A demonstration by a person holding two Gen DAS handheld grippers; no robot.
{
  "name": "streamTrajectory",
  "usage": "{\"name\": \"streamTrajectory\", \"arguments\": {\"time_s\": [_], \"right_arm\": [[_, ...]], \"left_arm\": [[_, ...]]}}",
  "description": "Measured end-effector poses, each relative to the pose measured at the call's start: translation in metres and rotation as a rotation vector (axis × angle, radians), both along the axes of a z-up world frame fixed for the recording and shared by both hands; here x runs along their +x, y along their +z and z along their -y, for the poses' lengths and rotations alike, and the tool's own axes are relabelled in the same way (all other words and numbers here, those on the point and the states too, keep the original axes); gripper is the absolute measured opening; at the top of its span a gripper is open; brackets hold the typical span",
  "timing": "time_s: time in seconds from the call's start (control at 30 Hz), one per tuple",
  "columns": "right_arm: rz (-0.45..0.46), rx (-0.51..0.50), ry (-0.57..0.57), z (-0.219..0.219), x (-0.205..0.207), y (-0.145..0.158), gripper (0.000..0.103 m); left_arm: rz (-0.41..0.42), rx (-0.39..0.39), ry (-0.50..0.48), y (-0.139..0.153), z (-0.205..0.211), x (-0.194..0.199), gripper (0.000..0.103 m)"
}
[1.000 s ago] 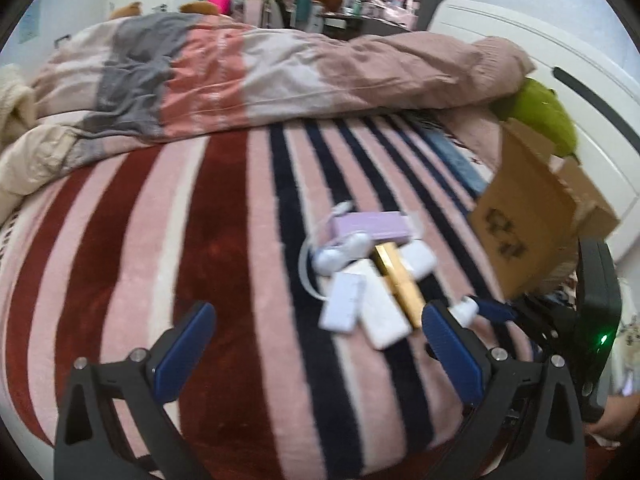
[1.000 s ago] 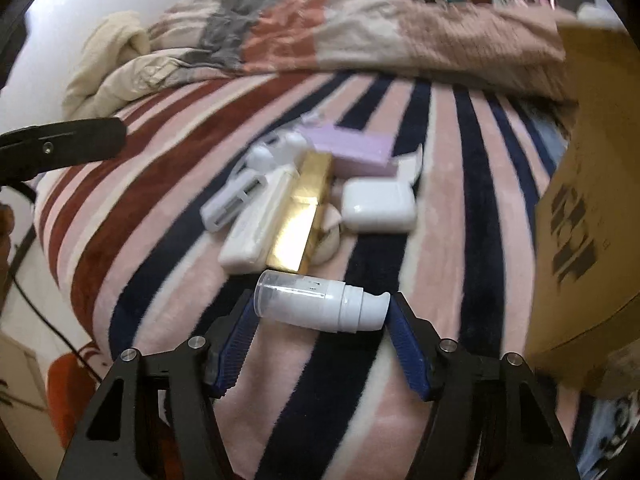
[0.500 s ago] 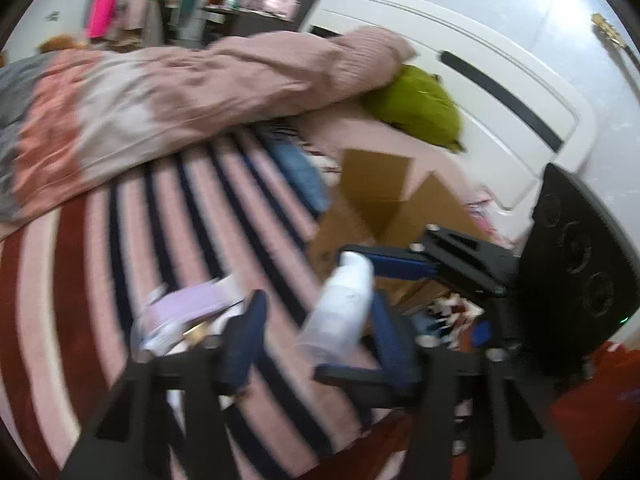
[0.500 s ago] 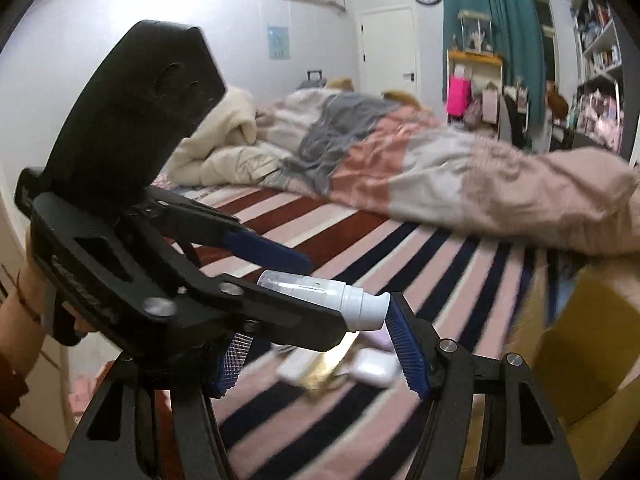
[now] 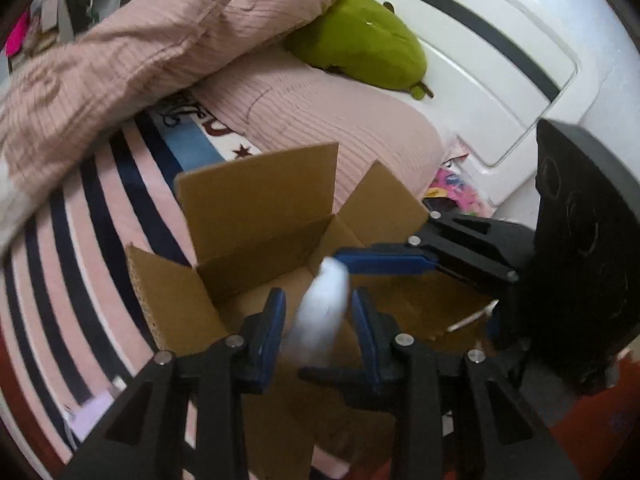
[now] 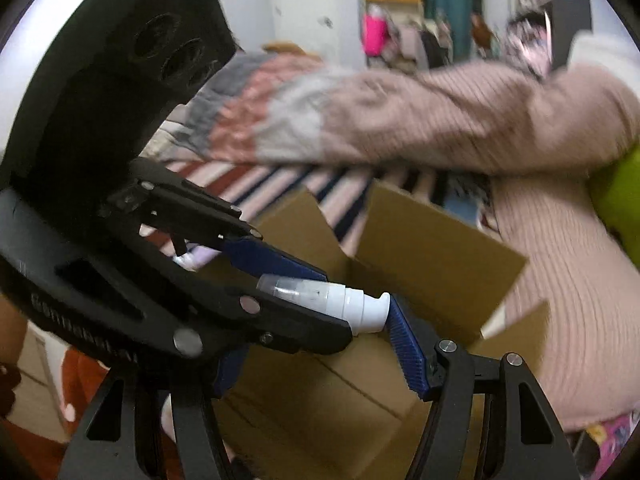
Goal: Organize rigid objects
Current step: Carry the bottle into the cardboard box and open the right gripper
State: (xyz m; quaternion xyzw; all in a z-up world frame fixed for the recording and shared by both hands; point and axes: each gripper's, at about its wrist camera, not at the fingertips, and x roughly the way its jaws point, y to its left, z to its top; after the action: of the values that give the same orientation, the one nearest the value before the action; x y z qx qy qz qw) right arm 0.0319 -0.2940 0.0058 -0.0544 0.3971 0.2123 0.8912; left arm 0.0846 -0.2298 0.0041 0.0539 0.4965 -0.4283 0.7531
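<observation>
A white pump bottle (image 6: 324,300) lies crosswise between the blue pads of my right gripper (image 6: 316,344), over the open cardboard box (image 6: 436,248). In the left wrist view the same bottle (image 5: 320,316) appears blurred between the pads of my left gripper (image 5: 318,320), above the box (image 5: 256,200). My left gripper's jaws stand narrowed around the bottle; contact is unclear through the blur. The right gripper (image 5: 384,258) reaches in from the right there. The left gripper's finger (image 6: 272,260) crosses the right view.
The box stands on a striped blanket (image 5: 80,216) near the bed's head. A pink quilt (image 5: 132,48), a pink pillow (image 5: 344,120), a green plush (image 5: 360,52) and the white headboard (image 5: 500,40) lie behind. A lilac item (image 5: 90,420) lies at lower left.
Both grippers swung from the pile of items on the blanket to above the open box. The right gripper lifted the bottle, and the left gripper's jaws narrowed around it.
</observation>
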Motion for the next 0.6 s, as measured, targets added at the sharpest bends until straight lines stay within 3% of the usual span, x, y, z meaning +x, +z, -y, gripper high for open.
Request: {"name": "streamTrajectory", "arguments": {"time_s": [0.07, 0.13, 0.23, 0.3, 0.4, 0.5, 0.6], "right_arm": [[-0.060, 0.000, -0.019, 0.008, 0.006, -0.002, 0.062], [-0.087, -0.009, -0.039, 0.011, 0.010, -0.005, 0.068], [-0.096, 0.007, -0.030, 0.006, 0.005, -0.006, 0.069], [-0.075, -0.002, -0.025, 0.000, 0.001, -0.004, 0.072], [-0.020, 0.005, 0.001, -0.013, -0.011, 0.006, 0.075], [0.043, 0.039, 0.072, -0.037, -0.020, 0.019, 0.089], [0.088, 0.046, 0.172, -0.074, -0.029, 0.029, 0.094]], "left_arm": [[-0.015, -0.017, -0.013, 0.001, 0.000, 0.002, 0.034], [-0.004, -0.007, -0.003, 0.003, -0.003, 0.002, 0.044], [0.023, -0.003, 0.029, 0.007, -0.013, 0.000, 0.056], [0.033, -0.015, 0.047, 0.014, -0.025, -0.001, 0.056], [0.068, -0.047, 0.100, 0.031, -0.058, -0.007, 0.064], [0.115, -0.050, 0.171, 0.040, -0.096, -0.012, 0.071], [0.159, -0.020, 0.262, 0.040, -0.142, -0.021, 0.072]]}}
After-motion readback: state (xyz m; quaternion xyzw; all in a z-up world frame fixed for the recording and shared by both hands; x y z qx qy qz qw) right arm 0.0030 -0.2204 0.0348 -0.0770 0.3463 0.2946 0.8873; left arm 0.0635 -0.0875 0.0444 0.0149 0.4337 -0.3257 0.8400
